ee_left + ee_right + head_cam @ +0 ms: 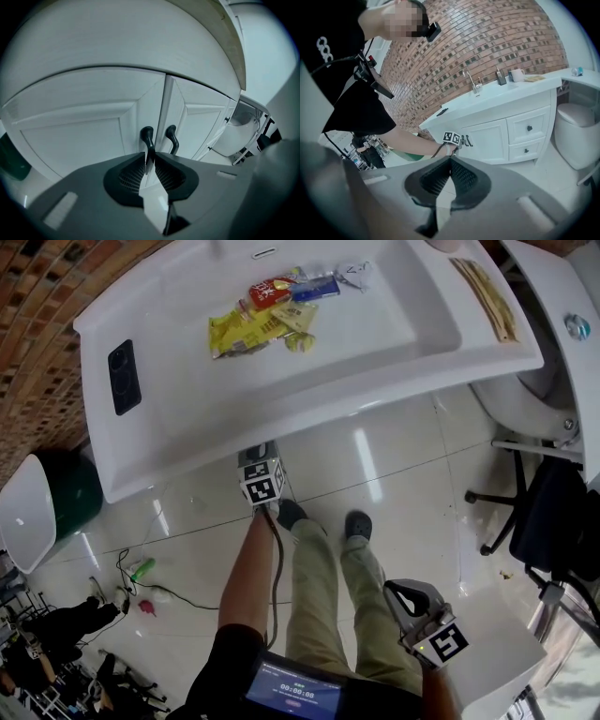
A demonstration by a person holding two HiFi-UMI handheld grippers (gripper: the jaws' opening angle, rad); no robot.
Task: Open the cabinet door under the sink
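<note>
Left hand-held gripper (151, 157) at shut cabinet (84, 136), wrappers (255, 327) in sink (384, 329)

The left tongs (151, 161) face two doors below the sink's (403, 357) front edge: the left door (79, 136) and the right door (199, 123). The left handle (147, 138) stands just ahead of the tips, in line with the gap between them. The right handle (171, 136) is just to its right. Wrappers (258, 324) lie in the sink above. A toilet (239, 131) stands to these tongs' right and a bin (42, 507) to their left. The right tongs (450, 159) are well behind, beside the person's legs (342, 596), with a chair (553, 512) to their right.
</note>
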